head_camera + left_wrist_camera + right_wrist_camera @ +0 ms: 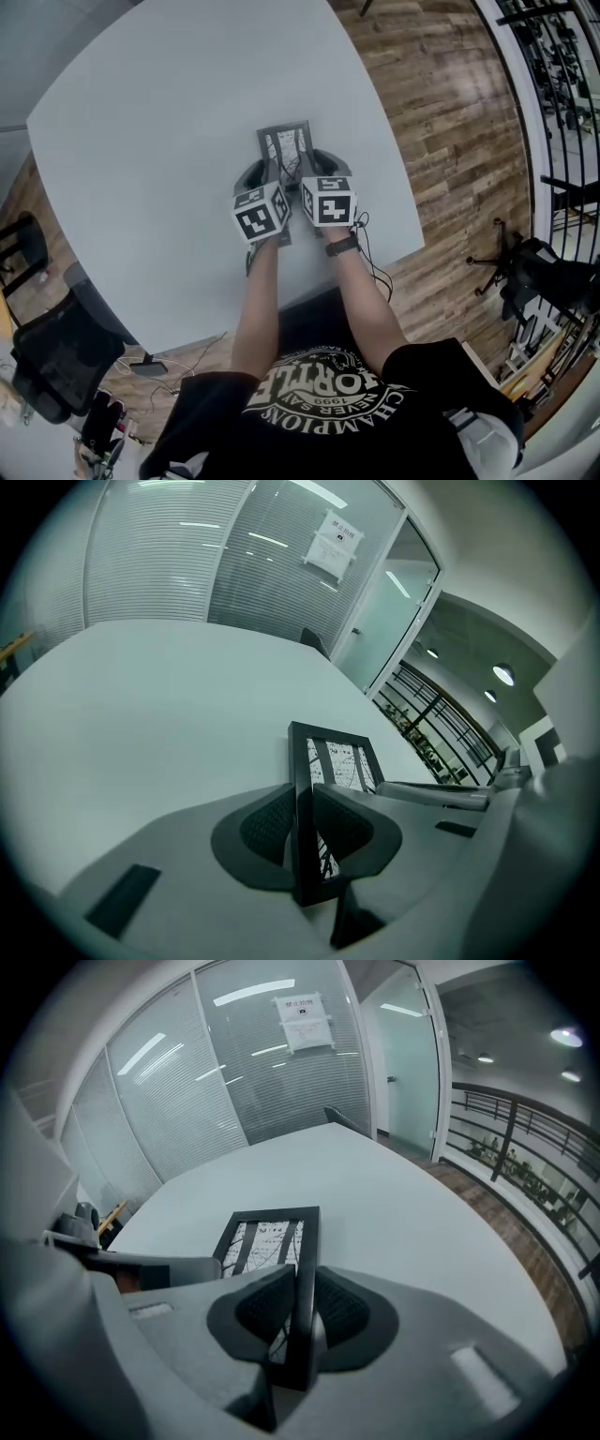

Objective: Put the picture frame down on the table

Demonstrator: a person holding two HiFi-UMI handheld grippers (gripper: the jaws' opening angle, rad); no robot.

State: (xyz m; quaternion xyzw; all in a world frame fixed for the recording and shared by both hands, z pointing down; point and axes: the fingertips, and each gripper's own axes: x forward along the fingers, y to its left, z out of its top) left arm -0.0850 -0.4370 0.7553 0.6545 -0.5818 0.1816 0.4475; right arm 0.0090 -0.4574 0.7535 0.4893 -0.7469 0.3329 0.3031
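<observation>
you hold the picture frame (pixel 285 142) with both tools at once, one on each long side. your left gripper (pixel 302 829) has its two ribbed pads pressed on the left edge of the black frame, with no gap between pad and frame. your right gripper (pixel 301 1312) does the same on the right edge, and the edge runs straight up between its pads. so both tools are closed firmly on the frame, and neither has anything else in it.

the frame is over the grey table (pixel 141 131), near the middle of the side where you stand, and it points away from you. its face is turned up and shows a white sheet with dark lines and two dark bars. from the head view it lies almost flat, but i cannot tell if its bottom touches the table top or is just above it.

the two marker cubes sit close together, nearly touching. on your right wrist there is a dark watch (pixel 341 247). a black office chair (pixel 56 352) stands on the wooden floor (pixel 450 112) at your left, well apart from the frame. behind the table there is a glass wall with a paper sign (pixel 302 1022).
</observation>
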